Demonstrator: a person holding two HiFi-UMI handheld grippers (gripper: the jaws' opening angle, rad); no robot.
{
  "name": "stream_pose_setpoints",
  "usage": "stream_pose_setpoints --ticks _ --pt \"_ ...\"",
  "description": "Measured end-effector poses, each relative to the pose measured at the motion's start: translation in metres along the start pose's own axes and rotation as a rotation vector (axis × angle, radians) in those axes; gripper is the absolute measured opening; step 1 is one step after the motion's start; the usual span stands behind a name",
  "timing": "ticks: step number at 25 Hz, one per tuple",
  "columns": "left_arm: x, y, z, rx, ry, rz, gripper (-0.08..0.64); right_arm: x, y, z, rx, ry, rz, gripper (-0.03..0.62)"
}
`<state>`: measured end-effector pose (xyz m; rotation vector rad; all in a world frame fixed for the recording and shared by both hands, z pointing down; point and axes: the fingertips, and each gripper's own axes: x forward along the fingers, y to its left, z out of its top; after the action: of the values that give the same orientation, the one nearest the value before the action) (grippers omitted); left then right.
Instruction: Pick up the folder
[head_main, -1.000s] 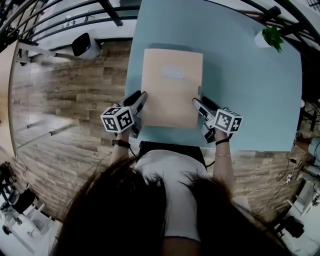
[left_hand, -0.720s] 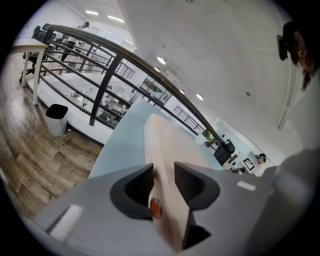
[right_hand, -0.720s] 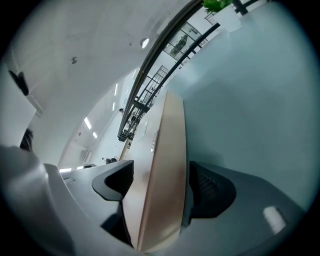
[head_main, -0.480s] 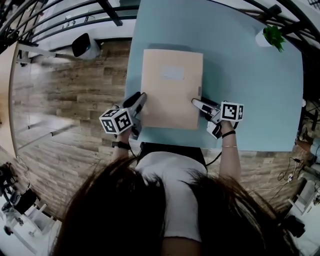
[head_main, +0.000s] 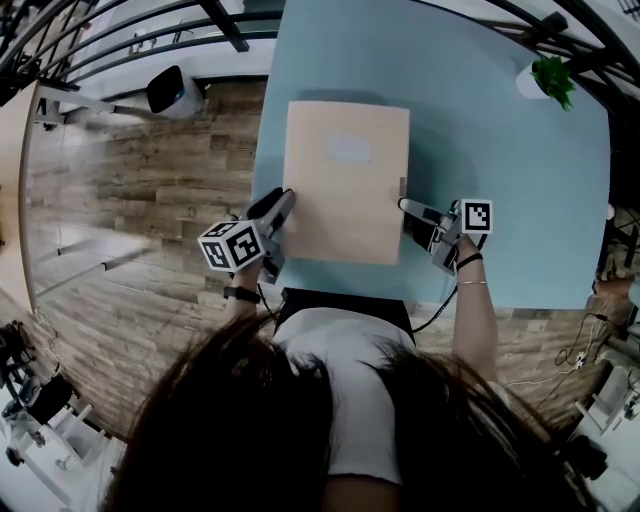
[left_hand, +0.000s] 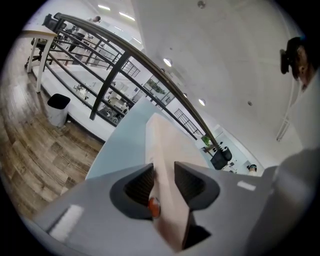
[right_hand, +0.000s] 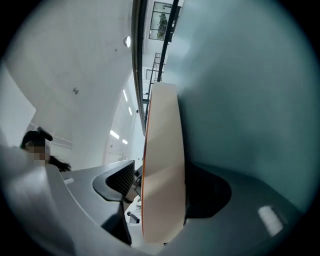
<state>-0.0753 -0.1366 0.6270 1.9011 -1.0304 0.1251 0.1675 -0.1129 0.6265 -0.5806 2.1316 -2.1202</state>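
Here, the left gripper (head_main: 283, 200) is clamped on the folder (head_main: 345, 180): in the left gripper view both pads press on its left edge, toward the near corner. The right gripper (head_main: 405, 207) stands across from it at the folder's right edge, with its jaws spread wide. The right gripper view shows that edge running between them. One pad stands clear of the sheet with a gap, and the other sits in shadow behind it, so whether it touches I cannot tell. Beyond both grippers the folder lies flat on the table (head_main: 500, 180), its pale label (head_main: 348, 149) further out toward the far end. Well beyond the right gripper, near the table's far corner, sits a plant (head_main: 553, 78). Off the table, far out past the left gripper, a bin (head_main: 168, 90) stands on the wood floor (head_main: 130, 200)
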Motion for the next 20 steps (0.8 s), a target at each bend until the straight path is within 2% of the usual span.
stream_pose_setpoints --ticks 2,8,13,17,20 --pt "-0.001 0.001 0.002 -0.004 -0.004 0.0 0.184 0.009 0.007 -0.004 -0.002 0.036 0.061 0.311" --pt "-0.003 0.004 0.003 -0.018 -0.001 -0.006 0.184 0.014 0.01 -0.003 -0.018 0.072 0.084 0.31" --pt "-0.002 0.004 0.003 -0.021 0.009 -0.01 0.186 0.035 0.021 -0.01 0.003 0.137 0.173 0.311" --pt "-0.002 0.006 0.002 -0.028 0.006 -0.009 0.186 0.073 0.028 -0.016 -0.032 0.174 0.157 0.311" --pt "-0.004 0.007 0.004 -0.034 0.001 -0.01 0.186 0.079 0.031 -0.017 -0.036 0.176 0.151 0.311"
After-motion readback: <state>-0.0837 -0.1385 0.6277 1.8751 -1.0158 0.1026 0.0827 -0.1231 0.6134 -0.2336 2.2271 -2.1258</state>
